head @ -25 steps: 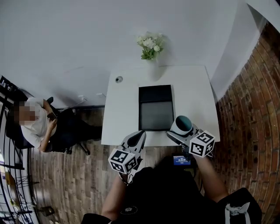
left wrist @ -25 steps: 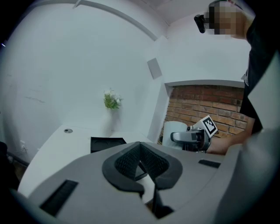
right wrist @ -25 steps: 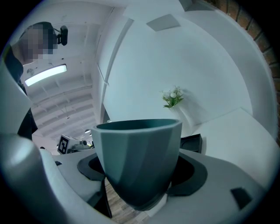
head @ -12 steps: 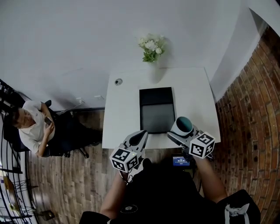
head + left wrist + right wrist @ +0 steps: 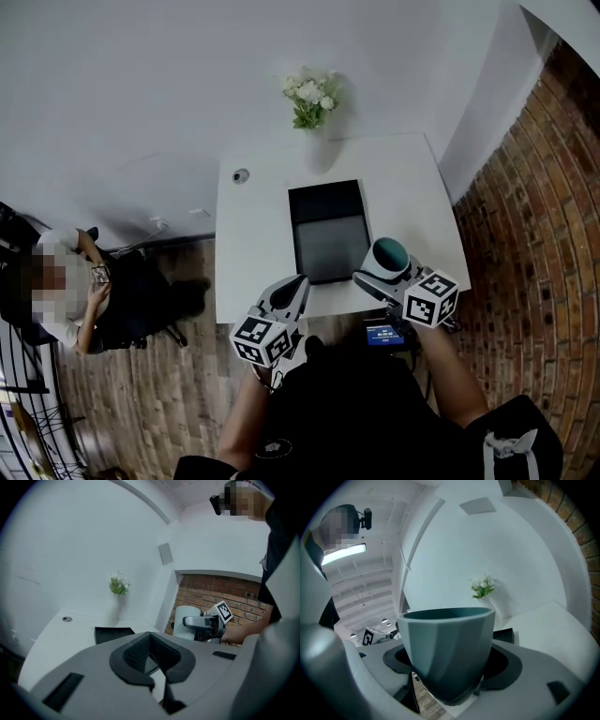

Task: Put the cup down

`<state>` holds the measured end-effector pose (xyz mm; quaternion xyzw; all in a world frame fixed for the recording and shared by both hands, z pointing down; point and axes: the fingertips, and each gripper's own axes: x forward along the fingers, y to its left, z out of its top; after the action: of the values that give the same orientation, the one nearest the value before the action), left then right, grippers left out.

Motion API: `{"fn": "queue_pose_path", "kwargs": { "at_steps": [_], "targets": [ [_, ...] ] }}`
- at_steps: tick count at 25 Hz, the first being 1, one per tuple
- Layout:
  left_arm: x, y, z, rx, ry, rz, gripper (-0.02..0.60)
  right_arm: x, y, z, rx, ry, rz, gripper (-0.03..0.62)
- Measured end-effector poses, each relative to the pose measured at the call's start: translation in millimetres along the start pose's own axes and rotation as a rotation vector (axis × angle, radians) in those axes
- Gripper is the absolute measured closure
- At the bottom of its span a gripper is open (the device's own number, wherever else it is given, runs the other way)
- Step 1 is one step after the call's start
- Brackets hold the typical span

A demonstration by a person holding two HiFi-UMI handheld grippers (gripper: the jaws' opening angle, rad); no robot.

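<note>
A white table (image 5: 251,234) stands against a white wall (image 5: 141,84), between a brick wall (image 5: 536,211) and wood-plank floor (image 5: 141,394).

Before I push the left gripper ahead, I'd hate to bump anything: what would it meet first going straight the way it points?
Probably the black tray on the white table; the left gripper points at its near edge, though its height is unclear.

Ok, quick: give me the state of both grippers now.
Left gripper: jaws shut, nothing held.
Right gripper: jaws shut on the teal cup.
</note>
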<state>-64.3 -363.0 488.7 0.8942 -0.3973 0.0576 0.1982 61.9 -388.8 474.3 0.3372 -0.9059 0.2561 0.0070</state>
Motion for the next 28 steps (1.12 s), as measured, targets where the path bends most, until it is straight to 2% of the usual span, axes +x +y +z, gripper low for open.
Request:
{"fn": "queue_pose_path", "kwargs": {
  "at_steps": [9, 15, 23, 28],
  "targets": [
    [1.7, 3.5, 0.9, 0.001, 0.004, -0.019, 0.575, 3.1, -1.3, 1.0, 0.013, -0.013, -0.018, 0.197],
    [4.1, 3.5, 1.4, 0.001, 0.009, -0.024, 0.575, 7.6, -2.5, -0.3, 0.031, -0.008, 0.003, 0.197],
    [6.7, 9.0, -0.2, -0.013, 0.037, -0.009, 0.575, 36.2, -28.5, -33.6, 0.055, 0.121, 0.044, 0.197],
    [9.2, 21.9, -3.8, -0.03, 0.061, 0.009, 0.575, 74.7, -67.6, -38.9, 0.057, 0.154, 0.026, 0.197]
  ]
}}
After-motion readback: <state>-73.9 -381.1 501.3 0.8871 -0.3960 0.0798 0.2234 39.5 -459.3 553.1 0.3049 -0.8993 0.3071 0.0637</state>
